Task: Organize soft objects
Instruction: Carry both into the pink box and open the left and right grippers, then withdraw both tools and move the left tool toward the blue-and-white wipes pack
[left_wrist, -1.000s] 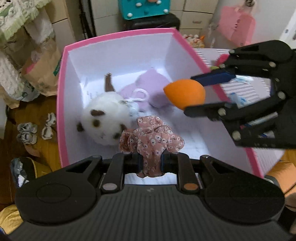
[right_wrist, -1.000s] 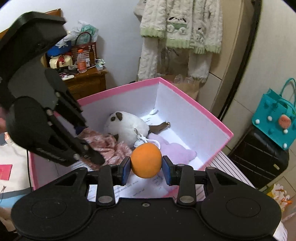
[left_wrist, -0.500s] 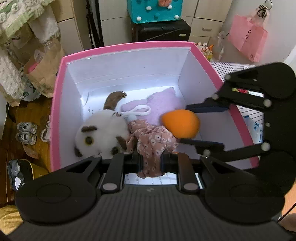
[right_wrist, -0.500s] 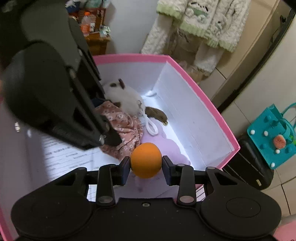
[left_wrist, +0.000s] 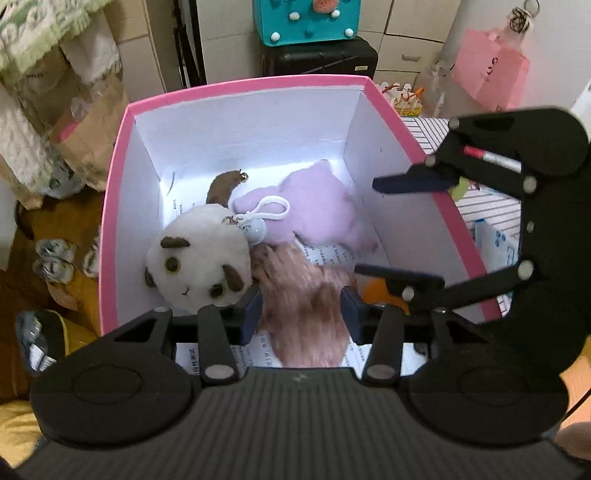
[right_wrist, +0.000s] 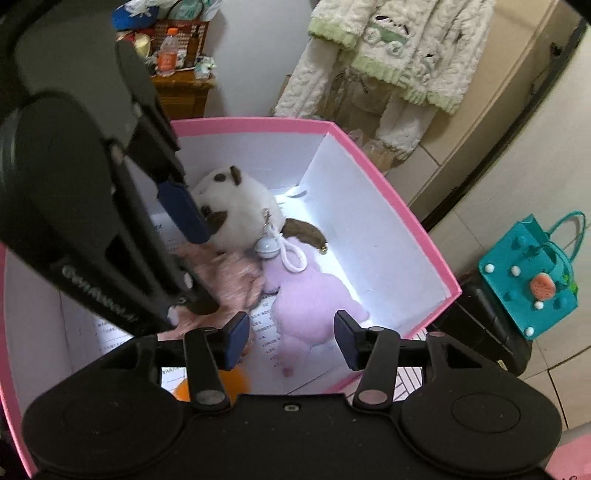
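Both jaws are opening: left gripper (left_wrist: 301, 314) is dropping the blurred pink floral fabric (left_wrist: 303, 306), right gripper (right_wrist: 288, 341) the orange foam ball (right_wrist: 207, 387) at six o'clock; lift straight out of the pink-rimmed white cardboard box (left_wrist: 240, 88)

In the box (left_wrist: 236, 96), the cat plush (left_wrist: 195, 266) lies left of the flat plush (left_wrist: 314, 206), the blurred scrunchie (left_wrist: 303, 306) seemingly nearest.

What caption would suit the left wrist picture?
Left gripper fingers opening over a pink box, dropping a blurred floral cloth beside a white plush.
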